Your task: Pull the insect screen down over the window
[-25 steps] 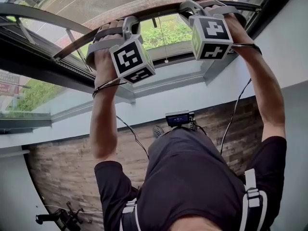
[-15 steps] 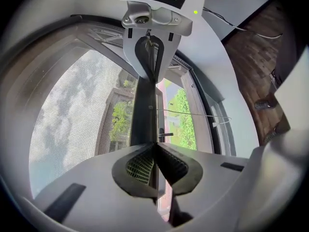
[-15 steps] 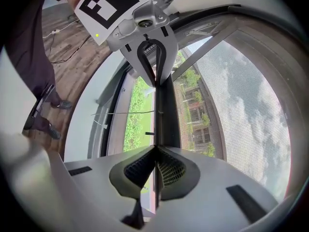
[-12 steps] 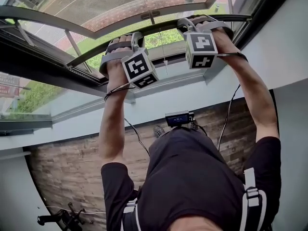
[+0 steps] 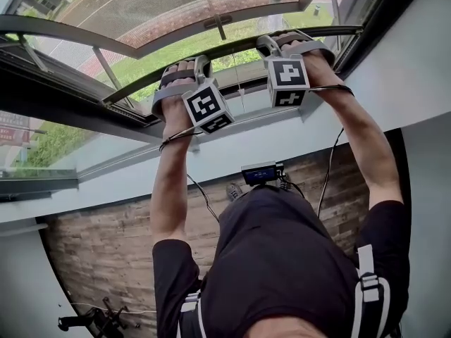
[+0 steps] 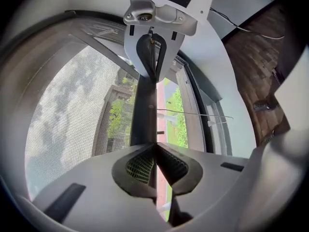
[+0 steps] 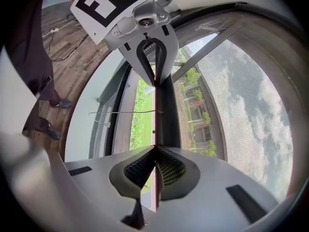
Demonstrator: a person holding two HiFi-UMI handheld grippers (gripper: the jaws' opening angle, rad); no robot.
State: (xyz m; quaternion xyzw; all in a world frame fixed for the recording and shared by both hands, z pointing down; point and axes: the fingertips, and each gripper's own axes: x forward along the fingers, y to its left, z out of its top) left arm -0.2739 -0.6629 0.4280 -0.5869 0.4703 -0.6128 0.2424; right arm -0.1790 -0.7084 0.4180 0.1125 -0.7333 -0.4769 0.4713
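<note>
The insect screen's grey mesh ends in a dark bottom bar that runs across the window opening. My left gripper is shut on this bar left of its middle, and my right gripper is shut on it further right. In the left gripper view the jaws pinch the bar, with mesh to the left and the right gripper ahead. From the right gripper view, my jaws clamp the same bar, with mesh on the right.
A thin pull cord hangs from the bar over the strip of grass that shows below it. The dark window frame runs to the left and the white sill lies underneath. Cables trail from both wrists. A stand sits on the wooden floor.
Both grippers have come down with the bar in them, towards the sill. The open strip under the bar has narrowed and more mesh shows above it.
</note>
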